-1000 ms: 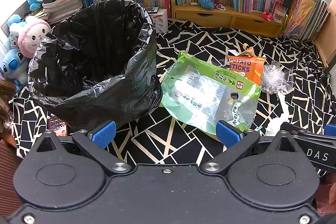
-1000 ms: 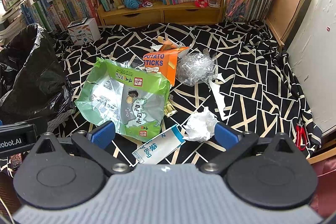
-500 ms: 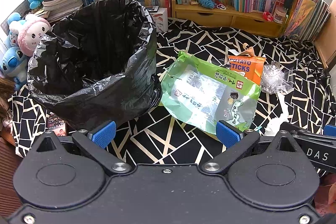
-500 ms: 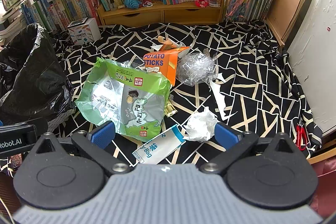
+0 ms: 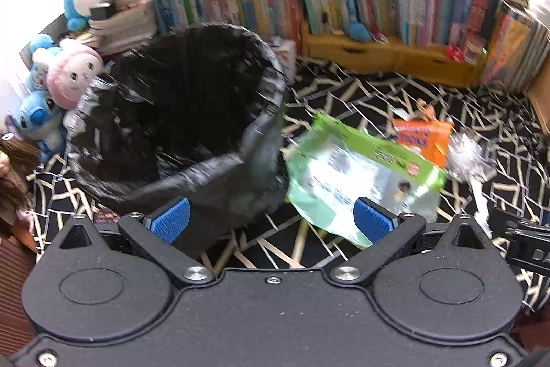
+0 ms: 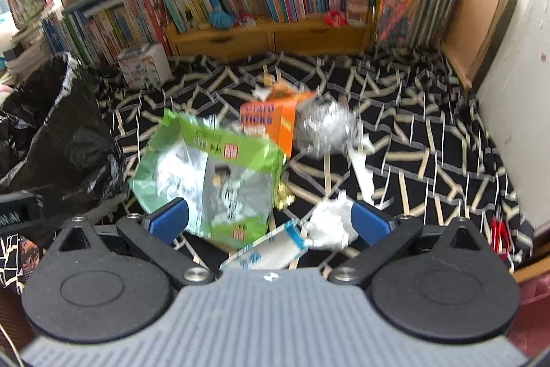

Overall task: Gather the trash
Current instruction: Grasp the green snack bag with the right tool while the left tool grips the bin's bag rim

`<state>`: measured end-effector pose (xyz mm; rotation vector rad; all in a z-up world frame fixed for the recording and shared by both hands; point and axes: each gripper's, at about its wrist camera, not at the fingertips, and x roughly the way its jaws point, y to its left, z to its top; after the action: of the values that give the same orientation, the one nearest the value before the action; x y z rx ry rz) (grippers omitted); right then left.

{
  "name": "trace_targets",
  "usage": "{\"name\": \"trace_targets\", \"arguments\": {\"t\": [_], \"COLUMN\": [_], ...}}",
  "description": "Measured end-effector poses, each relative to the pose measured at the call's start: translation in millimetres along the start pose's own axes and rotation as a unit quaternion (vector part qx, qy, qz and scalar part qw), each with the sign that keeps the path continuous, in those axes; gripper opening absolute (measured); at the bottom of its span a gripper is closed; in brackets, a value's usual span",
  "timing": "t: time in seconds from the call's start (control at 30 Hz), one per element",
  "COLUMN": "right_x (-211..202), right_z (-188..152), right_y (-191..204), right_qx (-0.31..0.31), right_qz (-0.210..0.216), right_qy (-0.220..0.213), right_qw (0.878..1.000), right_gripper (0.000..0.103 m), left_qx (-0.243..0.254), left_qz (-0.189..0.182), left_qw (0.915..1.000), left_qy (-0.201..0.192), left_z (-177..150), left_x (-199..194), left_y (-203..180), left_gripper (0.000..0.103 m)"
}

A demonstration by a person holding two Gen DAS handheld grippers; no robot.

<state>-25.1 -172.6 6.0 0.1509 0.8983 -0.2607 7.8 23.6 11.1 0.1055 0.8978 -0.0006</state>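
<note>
In the left wrist view, which is motion-blurred, we see the left gripper (image 5: 271, 219) with its blue-padded jaws wide apart and nothing between them, hanging over the black-and-cream patterned cloth (image 5: 395, 92). The round bin lined with a black plastic bag (image 5: 178, 122) stands upright, mouth up, and fills the left half of this view. Just to its right, touching the bag's side, lies the flat green and clear snack bag (image 5: 357, 174), its long axis running away from the bin toward the near right. Beyond the snack bag's far edge sits the orange potato-sticks carton (image 5: 422, 140). In the right wrist view, we find the right gripper (image 6: 270, 222) likewise spread open and empty. The snack bag (image 6: 209, 174) lies right of the bin (image 6: 58, 140), the carton (image 6: 271, 119) behind it, a crumpled clear plastic ball (image 6: 323, 126) beside the carton, and a crumpled white tissue (image 6: 330, 222) and a white-and-blue paper packet (image 6: 271, 250) nearest the fingers.
</note>
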Motion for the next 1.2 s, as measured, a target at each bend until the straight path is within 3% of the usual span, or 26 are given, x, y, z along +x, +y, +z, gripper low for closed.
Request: {"name": "trace_targets", "arguments": {"t": [0.2,0.43,0.63,0.83,1.07,1.13,1.2], "right_x": [9.2,45.8,77.2,101.0,116.7,121.0,123.8], "right_z": [-6.3,-19.6,-26.0,-28.2,-27.9,-25.1,-21.3], "right_y": [-3.7,-11.8,0.5,18.3,32.3,36.2,40.8], "right_qx": [-0.057,-0.043,-0.095,-0.116,-0.129,-0.133,-0.137], "right_qz": [0.023,0.029,0.041,0.037,0.018,0.016,0.010], "right_qy": [-0.043,-0.017,-0.012,0.000,-0.024,-0.030,-0.044], "right_qw": [0.997,0.998,0.995,0.993,0.991,0.990,0.989], "right_gripper": [0.103,0.103,0.103,0.103,0.103,0.103,0.103], "left_qx": [-0.045,-0.105,-0.149,-0.200,-0.246,-0.253,-0.265], "left_qz": [0.008,0.044,0.077,0.107,0.120,0.131,0.137], "left_qw": [0.9986,0.9923,0.9840,0.9728,0.9615,0.9586,0.9544], "left_qy": [-0.026,-0.050,-0.059,-0.047,-0.021,-0.006,0.010], "left_z": [12.5,16.3,17.5,18.3,16.0,15.3,13.9], "left_x": [-4.6,-6.0,1.1,20.9,48.8,56.6,64.2], "left_y": [39.1,86.5,122.8,146.3,160.1,162.2,165.7], "left_gripper": [0.102,0.103,0.103,0.102,0.097,0.088,0.085]}}
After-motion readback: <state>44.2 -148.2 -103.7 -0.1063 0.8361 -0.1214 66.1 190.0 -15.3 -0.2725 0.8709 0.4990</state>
